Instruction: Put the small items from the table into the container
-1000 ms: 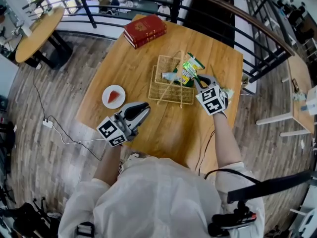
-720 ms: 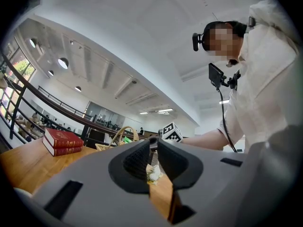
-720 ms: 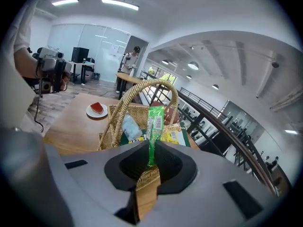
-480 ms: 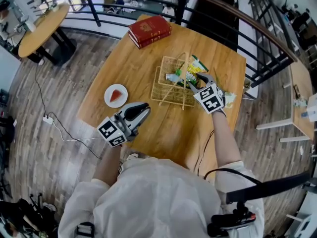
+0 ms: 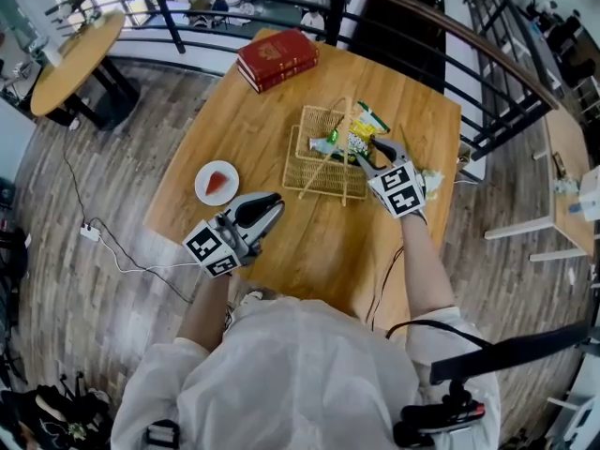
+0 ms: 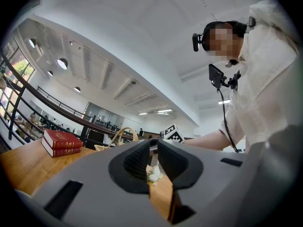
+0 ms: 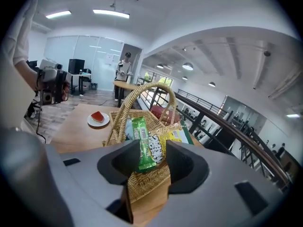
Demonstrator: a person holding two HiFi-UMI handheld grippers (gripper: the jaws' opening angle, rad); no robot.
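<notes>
A wicker basket [image 5: 317, 172] [image 7: 147, 181] with a tall handle stands mid-table and holds several snack packets. A green packet [image 5: 351, 140] [image 7: 142, 143] leans over its near rim, between the jaws of my right gripper [image 5: 373, 152] [image 7: 150, 156]. Those jaws are opening and the pads stand off the packet. A small white flower-like item [image 5: 432, 178] [image 6: 154, 174] lies on the table by my right hand. My left gripper [image 5: 275, 201] [image 6: 152, 148] hovers at the table's near left, shut and holding nothing.
A white plate [image 5: 202, 191] [image 7: 91, 122] with a red slice sits left of the basket. Red books [image 5: 277, 58] [image 6: 61, 142] lie at the far edge. A black railing [image 5: 506, 59] curves behind the table, and a round side table [image 5: 73, 56] stands far left.
My right gripper's jaws have spread apart around the green packet, which now rests on the basket's rim. Both hands have stayed almost in place.
</notes>
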